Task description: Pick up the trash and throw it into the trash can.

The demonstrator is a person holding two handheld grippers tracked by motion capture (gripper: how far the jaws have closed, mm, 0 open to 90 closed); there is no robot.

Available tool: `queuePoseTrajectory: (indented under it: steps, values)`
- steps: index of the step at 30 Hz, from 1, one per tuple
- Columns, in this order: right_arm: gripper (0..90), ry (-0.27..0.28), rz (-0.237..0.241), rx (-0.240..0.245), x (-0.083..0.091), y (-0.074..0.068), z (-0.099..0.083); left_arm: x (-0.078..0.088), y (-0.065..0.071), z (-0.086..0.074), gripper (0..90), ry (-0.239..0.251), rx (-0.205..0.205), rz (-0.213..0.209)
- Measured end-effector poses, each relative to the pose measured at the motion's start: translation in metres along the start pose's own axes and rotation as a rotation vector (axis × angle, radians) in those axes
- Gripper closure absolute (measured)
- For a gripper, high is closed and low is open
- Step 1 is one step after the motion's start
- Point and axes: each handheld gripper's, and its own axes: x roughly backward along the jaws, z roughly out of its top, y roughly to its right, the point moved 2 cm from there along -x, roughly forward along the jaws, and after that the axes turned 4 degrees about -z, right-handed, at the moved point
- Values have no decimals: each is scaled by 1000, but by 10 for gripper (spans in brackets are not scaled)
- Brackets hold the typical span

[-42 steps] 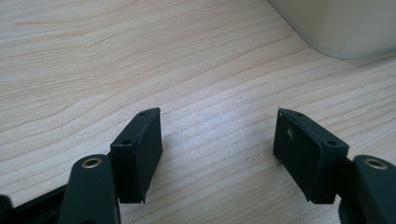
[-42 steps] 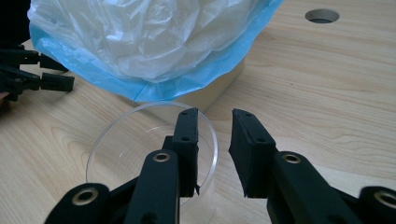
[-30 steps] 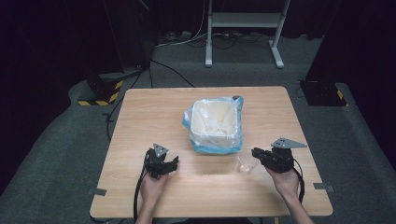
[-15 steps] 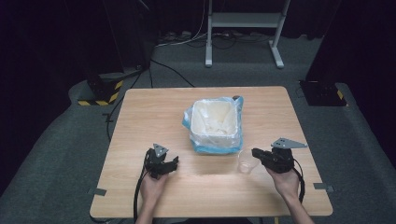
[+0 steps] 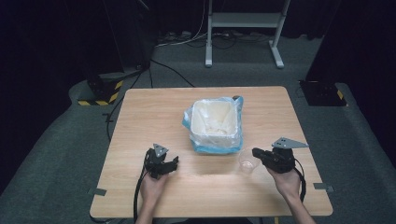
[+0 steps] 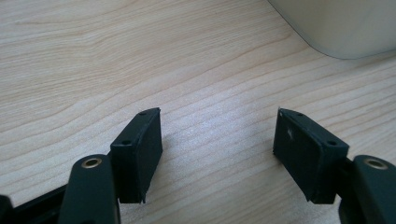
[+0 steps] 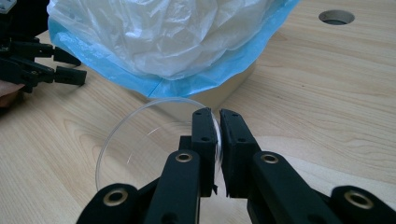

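A clear plastic cup point(image 5: 246, 163) stands on the wooden table point(image 5: 154, 116) just in front of the bin. My right gripper point(image 5: 255, 152) reaches in from the right. In the right gripper view the right gripper point(image 7: 218, 122) is shut on the cup point(image 7: 135, 140), its rim pinched between the two pads. My left gripper point(image 5: 173, 162) rests low over the table near the front left. In the left gripper view the left gripper point(image 6: 217, 140) stands open over bare wood, with nothing between its jaws.
A square cream bin point(image 5: 194, 122) lined with a white and blue plastic bag point(image 7: 163, 37) sits at the table's middle, its wall point(image 6: 345, 28) close ahead of the left gripper. A round hole point(image 7: 336, 17) lies in the tabletop behind the bin.
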Motion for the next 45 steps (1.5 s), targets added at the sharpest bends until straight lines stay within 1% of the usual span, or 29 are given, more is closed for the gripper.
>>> queuePoseTrajectory:
  steps: [13,15,23,35,45]
  values:
    - [851,11,-11,16,9,1,7,0,0,0,323,0,0,0]
    - [850,17,-6,12,12,1,9,0,0,0,323,0,1,0]
    - [850,37,-2,28,22,1,22,0,0,0,323,0,0,0]
    - [850,44,18,37,28,-3,36,0,0,0,323,1,1,0]
    - [850,73,47,37,40,-2,55,0,0,0,322,0,1,0]
